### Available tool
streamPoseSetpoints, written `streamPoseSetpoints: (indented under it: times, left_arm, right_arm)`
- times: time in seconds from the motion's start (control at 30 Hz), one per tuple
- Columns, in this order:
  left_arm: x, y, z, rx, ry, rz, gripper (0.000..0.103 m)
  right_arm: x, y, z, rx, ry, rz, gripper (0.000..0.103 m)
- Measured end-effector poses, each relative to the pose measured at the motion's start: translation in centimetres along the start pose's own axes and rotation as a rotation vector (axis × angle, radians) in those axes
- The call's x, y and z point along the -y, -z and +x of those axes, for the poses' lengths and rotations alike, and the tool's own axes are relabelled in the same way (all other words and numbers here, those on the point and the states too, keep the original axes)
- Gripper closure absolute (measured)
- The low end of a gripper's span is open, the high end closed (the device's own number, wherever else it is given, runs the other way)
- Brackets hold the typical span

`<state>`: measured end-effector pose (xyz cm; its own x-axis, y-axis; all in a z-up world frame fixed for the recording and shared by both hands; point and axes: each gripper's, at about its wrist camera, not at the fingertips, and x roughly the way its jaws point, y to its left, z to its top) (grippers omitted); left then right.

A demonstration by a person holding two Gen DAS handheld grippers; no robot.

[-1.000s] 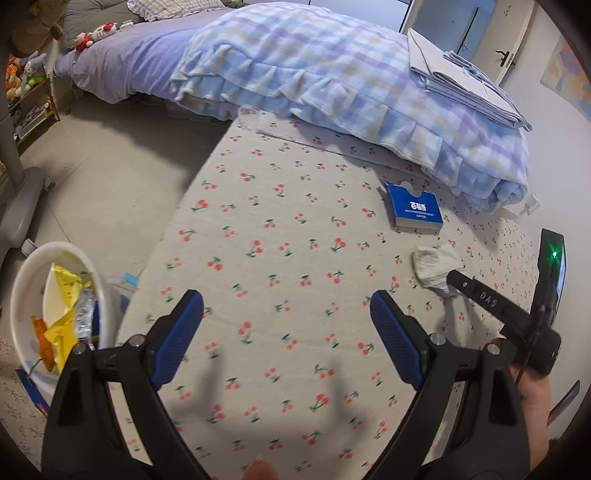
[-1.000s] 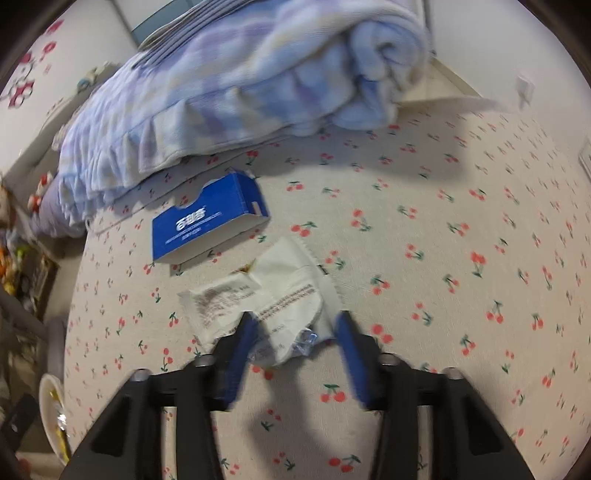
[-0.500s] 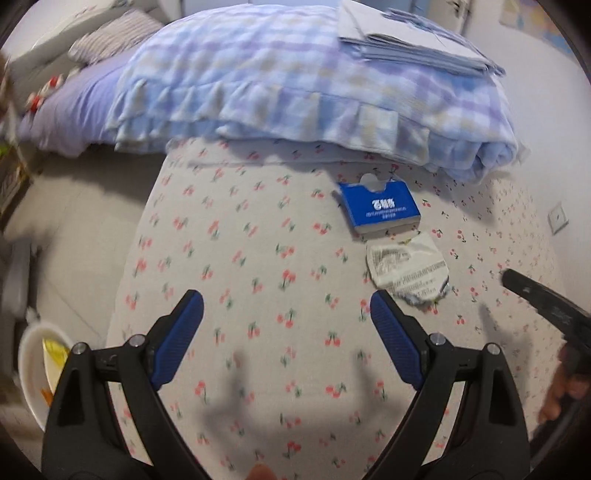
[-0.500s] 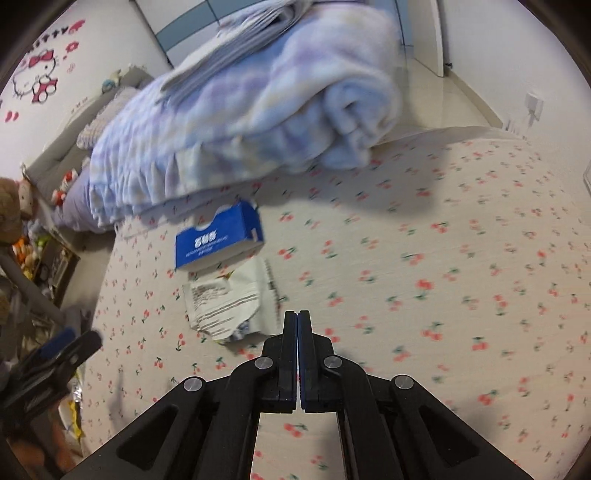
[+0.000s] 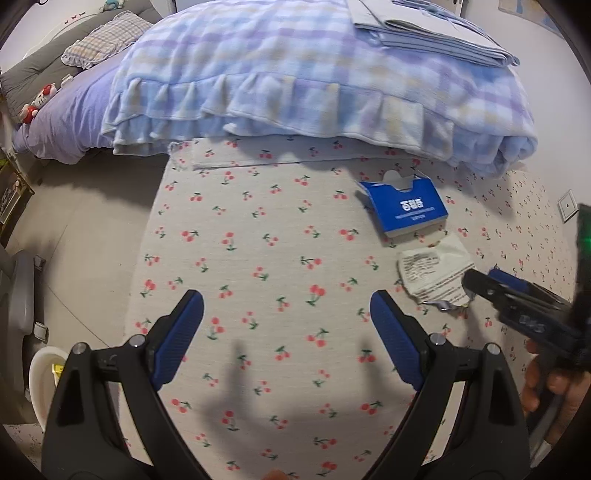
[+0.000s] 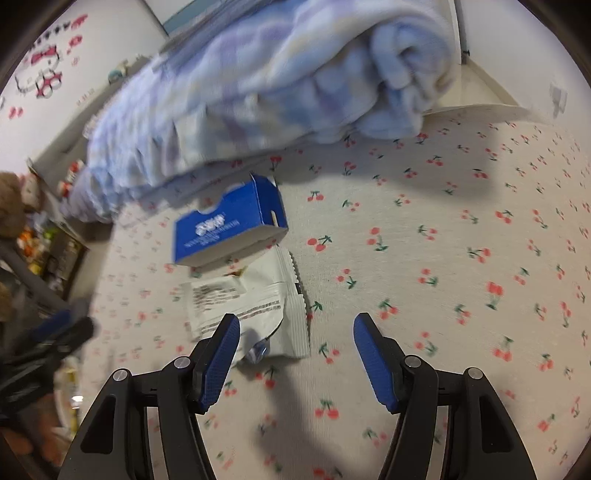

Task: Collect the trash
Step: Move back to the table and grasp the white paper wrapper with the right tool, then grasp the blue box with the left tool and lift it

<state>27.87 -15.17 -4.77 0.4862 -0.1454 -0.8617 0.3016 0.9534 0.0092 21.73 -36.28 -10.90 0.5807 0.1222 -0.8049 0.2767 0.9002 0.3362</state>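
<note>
A crumpled white wrapper (image 5: 432, 275) lies on the cherry-print bed cover, just in front of an empty blue carton (image 5: 406, 208). Both also show in the right wrist view: the white wrapper (image 6: 251, 306) and the blue carton (image 6: 229, 225). My right gripper (image 6: 295, 325) is open and empty, low over the cover, its left finger at the wrapper's near edge; it shows in the left wrist view (image 5: 487, 284) at the right. My left gripper (image 5: 286, 302) is open and empty above bare cover, left of the wrapper.
A rolled blue plaid blanket (image 5: 314, 77) with folded sheets (image 5: 424, 29) on it lies behind the carton. A white bin (image 5: 44, 373) with yellow trash stands on the floor at the bed's left edge. A wall socket (image 5: 567, 205) is at the right.
My right gripper opened from shut and dropped down to the wrapper. My left gripper swung right, away from the bin, so the carton and wrapper came nearer the middle.
</note>
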Motion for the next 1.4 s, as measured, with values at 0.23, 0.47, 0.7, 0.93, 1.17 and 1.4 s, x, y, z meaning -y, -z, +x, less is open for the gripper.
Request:
streamPoseSetpoints:
  times: [0.23, 0.47, 0.7, 0.93, 1.17, 1.4]
  left_arm:
    - [0.3, -0.4, 0.5, 0.008, 0.011, 0.063, 0.012]
    - [4.7, -2.7, 1.2, 0.062, 0.055, 0.223, 0.012]
    - [10.1, -5.2, 5.1, 0.077, 0.062, 0.419, 0.012]
    - [13.5, -6.0, 7.7, 0.065, 0.084, 0.606, 0.019]
    - [13.3, -6.7, 8.1, 0.019, 0.082, 0.576, 0.071]
    - [11.1, -5.2, 4.2, 0.029, 0.063, 0.437, 0.094]
  right_arm:
    - [-3.3, 0.6, 0.6, 0.054, 0.123, -0.204, 0.082]
    - [2.3, -0.7, -2.5, 0.024, 0.048, 0.019, 0.099]
    - [8.0, -1.1, -6.7, 0.078, 0.088, 0.062, 0.099]
    - [11.2, -1.4, -8.4, 0.091, 0.074, 0.106, 0.099]
    - [11.3, -1.0, -9.0, 0.086, 0.076, 0.096, 0.099]
    - [10.7, -0.3, -10.7, 0.096, 0.068, 0.101, 0.099]
